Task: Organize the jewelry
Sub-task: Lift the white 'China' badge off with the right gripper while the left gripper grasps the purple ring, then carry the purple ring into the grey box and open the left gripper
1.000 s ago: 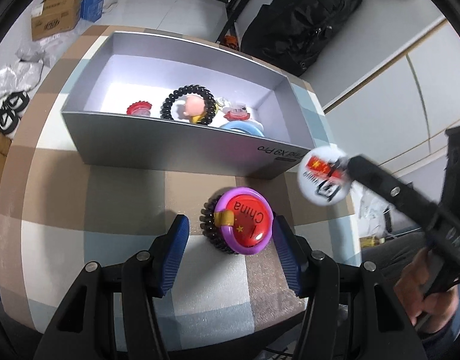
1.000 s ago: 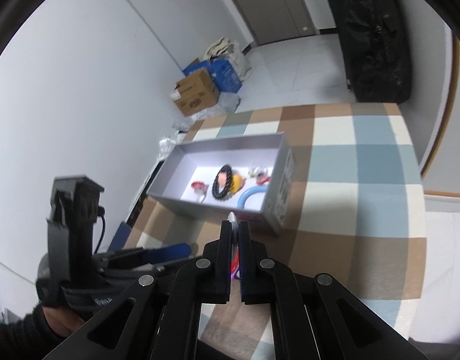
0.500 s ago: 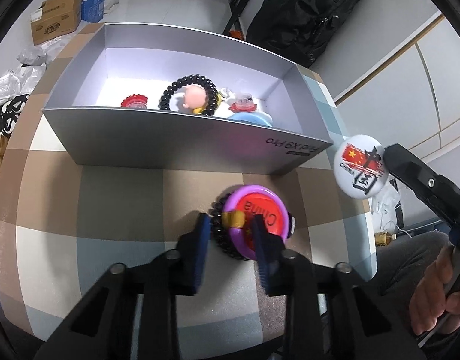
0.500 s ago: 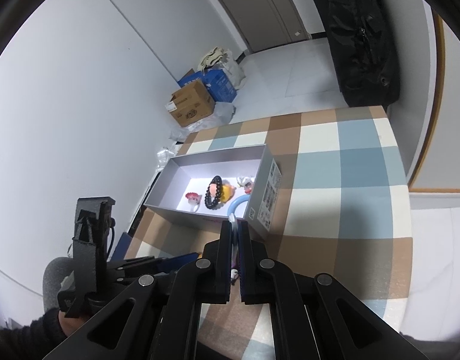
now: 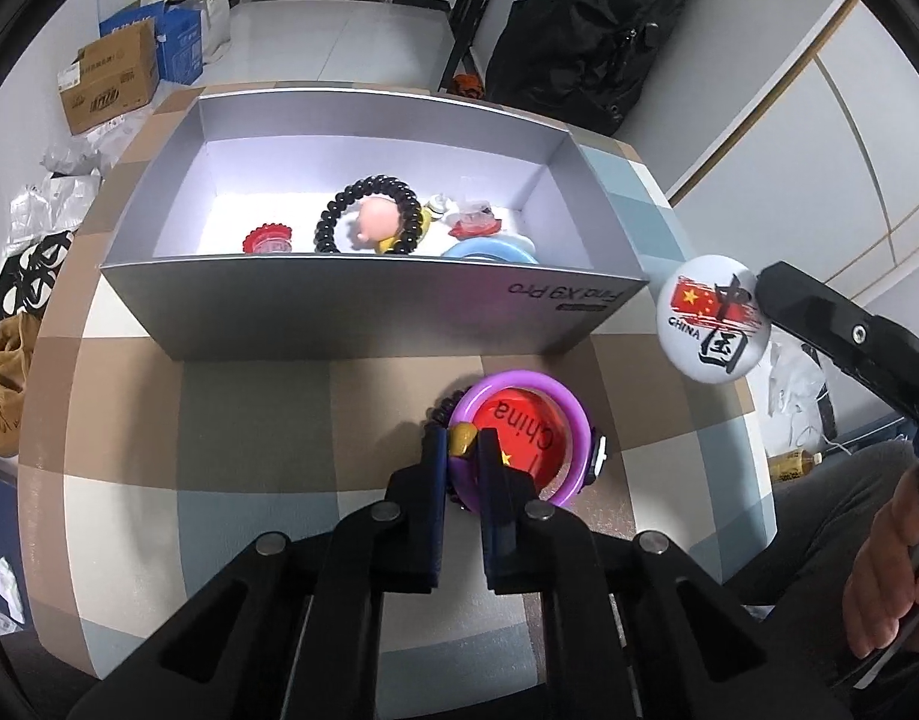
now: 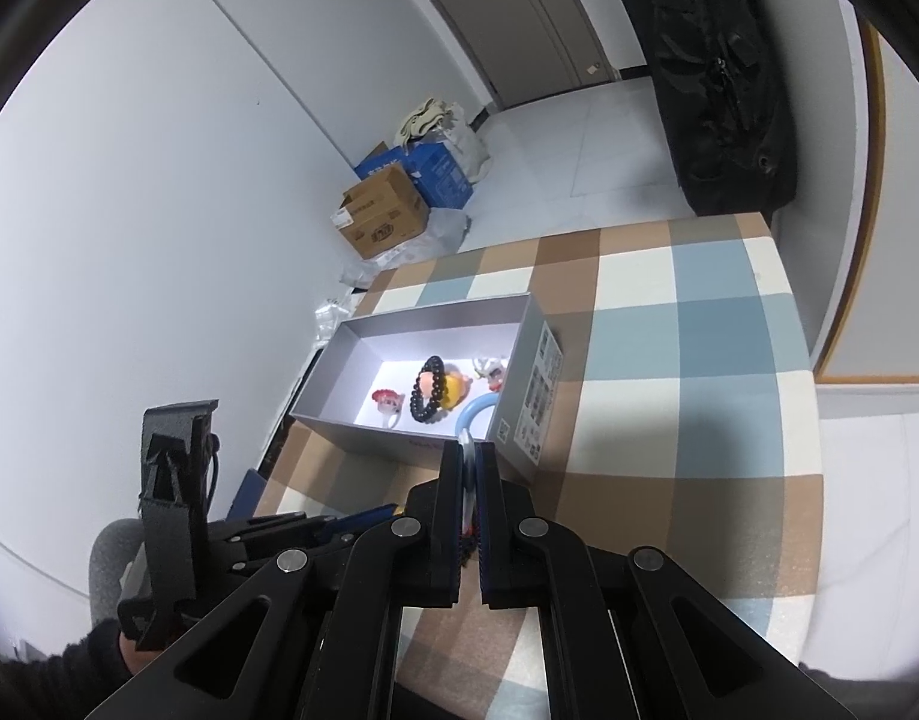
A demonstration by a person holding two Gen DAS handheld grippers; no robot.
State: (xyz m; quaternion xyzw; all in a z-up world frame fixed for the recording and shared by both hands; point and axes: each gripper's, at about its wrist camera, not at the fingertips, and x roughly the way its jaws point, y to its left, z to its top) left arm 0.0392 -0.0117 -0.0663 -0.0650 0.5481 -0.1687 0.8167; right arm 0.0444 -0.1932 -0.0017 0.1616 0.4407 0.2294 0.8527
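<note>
Nearest, left hand-held gripper clenched on glossy purple bangle ringing a red badge, on checked tabletop; beaded strand beneath mostly hidden. At three o'clock, right hand-held gripper pinching round white badge. At twelve, matte grey box with black bead bracelet.

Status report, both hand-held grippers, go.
Left hand-held gripper shut on purple bangle, on the table. Right hand-held gripper shut on white China badge, beside grey box. Nothing blocking box.
</note>
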